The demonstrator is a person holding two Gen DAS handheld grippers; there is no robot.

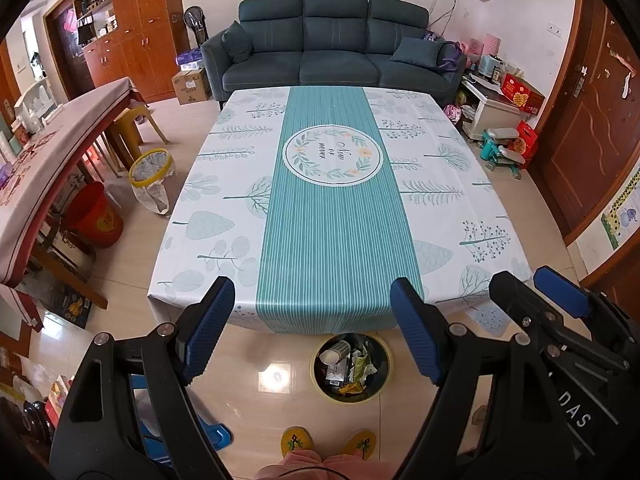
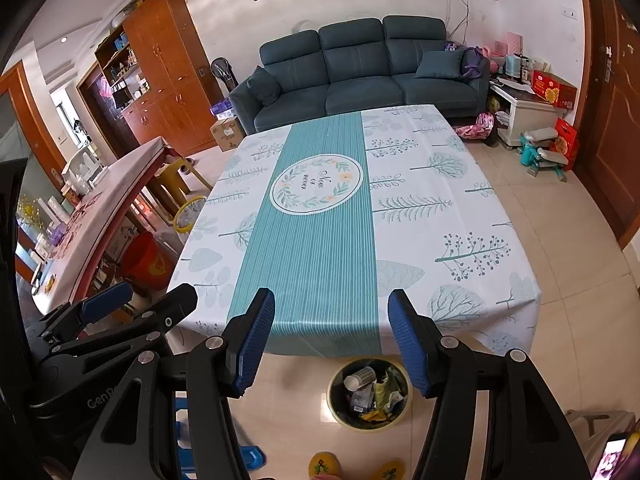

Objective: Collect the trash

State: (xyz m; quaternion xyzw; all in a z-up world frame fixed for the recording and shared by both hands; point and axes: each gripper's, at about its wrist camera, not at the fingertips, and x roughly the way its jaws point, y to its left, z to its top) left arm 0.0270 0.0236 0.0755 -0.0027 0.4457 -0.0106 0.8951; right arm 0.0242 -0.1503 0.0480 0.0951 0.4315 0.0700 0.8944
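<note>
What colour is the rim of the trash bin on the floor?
Yellow rim on the trash bin, best seen in the right wrist view.

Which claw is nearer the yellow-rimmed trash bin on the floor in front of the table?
Too close to call. The trash bin shows below and between both claws' fingertips. Left claw and right claw hang side by side above it, both open and empty.

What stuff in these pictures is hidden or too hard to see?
- Bottom of the trash bin: both views, paper cup and wrappers cover it.
- Floor under the table: both views, the tablecloth overhang hides it.
- Person: left wrist view, only slippers and knees show; the bottom edge cuts off the rest.
- Shelf items in the cabinet: right wrist view, too small.
</note>
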